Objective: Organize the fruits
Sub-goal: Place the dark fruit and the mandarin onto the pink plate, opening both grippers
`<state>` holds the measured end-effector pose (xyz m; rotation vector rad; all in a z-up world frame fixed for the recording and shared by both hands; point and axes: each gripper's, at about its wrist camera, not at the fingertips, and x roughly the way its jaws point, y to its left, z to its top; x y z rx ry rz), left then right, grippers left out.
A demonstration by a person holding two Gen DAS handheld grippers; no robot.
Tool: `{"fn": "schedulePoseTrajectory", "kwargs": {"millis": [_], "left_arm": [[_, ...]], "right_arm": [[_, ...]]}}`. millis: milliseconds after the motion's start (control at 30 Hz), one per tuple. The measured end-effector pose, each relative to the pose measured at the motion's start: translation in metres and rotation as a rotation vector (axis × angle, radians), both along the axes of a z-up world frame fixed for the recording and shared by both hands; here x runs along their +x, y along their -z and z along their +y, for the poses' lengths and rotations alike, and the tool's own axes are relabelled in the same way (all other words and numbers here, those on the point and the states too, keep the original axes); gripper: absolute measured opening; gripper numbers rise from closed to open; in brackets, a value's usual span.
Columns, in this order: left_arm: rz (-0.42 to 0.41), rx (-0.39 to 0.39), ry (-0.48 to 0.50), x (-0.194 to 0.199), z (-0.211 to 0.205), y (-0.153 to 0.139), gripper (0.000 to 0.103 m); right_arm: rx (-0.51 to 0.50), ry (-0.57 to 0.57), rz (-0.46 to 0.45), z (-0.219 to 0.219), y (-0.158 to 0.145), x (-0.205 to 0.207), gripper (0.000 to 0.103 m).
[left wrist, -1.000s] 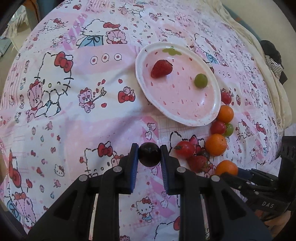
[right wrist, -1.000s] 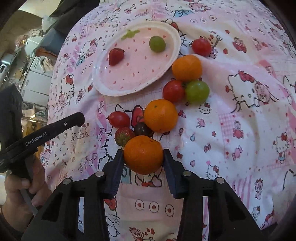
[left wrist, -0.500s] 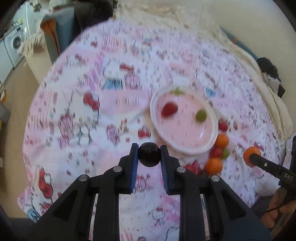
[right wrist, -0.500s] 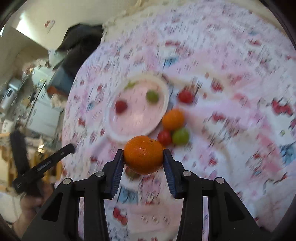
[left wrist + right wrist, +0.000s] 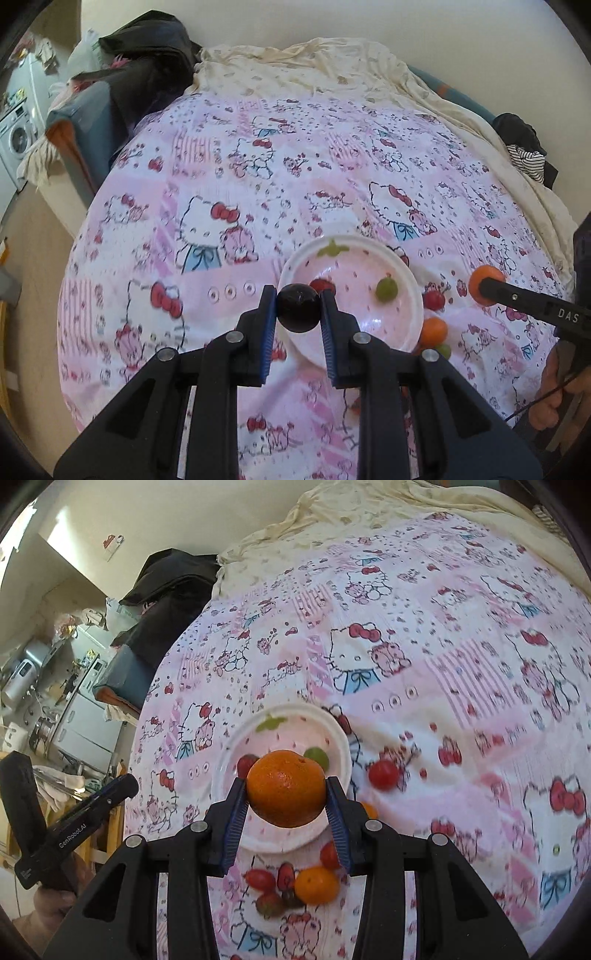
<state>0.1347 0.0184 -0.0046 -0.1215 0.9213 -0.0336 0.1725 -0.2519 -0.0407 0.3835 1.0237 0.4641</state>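
Observation:
My left gripper [image 5: 298,309] is shut on a dark grape [image 5: 298,308] and holds it high above the near left rim of the pink strawberry-print plate [image 5: 369,325]. The plate holds a strawberry [image 5: 323,285] and a green grape [image 5: 386,289]. My right gripper [image 5: 286,789] is shut on an orange [image 5: 286,788], raised over the plate [image 5: 334,734]; it shows in the left wrist view [image 5: 487,290] at the right. Loose fruit lies beside the plate: an orange [image 5: 317,885], small tomatoes [image 5: 260,879], a strawberry [image 5: 270,904] and a red tomato [image 5: 383,774].
The plate and fruit lie on a pink Hello Kitty sheet [image 5: 207,206] over a bed. A cream blanket [image 5: 332,66] and dark clothes [image 5: 147,55] lie at the far end. The bed edge drops to the floor at the left [image 5: 33,236].
Both grippers have lifted high off the bed with their fruit, so the plate and fruit pile look smaller and farther below. Both now hang over the plate.

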Motion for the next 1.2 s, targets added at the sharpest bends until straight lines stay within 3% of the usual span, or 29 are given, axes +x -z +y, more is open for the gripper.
{"fn": "schedulePoseTrajectory", "kwargs": {"millis": [400,567,700,1200], "left_arm": [[-0.014,0.028,0.089,0.061,-0.018,0.022,0.019],[0.016,-0.052,0.150,0.084,-0.018,0.053,0.019],[0.049,-0.044,0.155,0.097,-0.020,0.081,0.020],[0.142,-0.033,0.182,0.119,-0.031,0.116,0.022]], "right_arm": [[-0.007,-0.034,0.025,0.013,0.017,0.062,0.044],[-0.013,-0.047,0.056,0.023,0.038,0.087,0.044],[0.011,-0.041,0.125,0.026,0.067,0.105,0.044],[0.005,-0.101,0.199,0.050,0.101,0.123,0.047]]}}
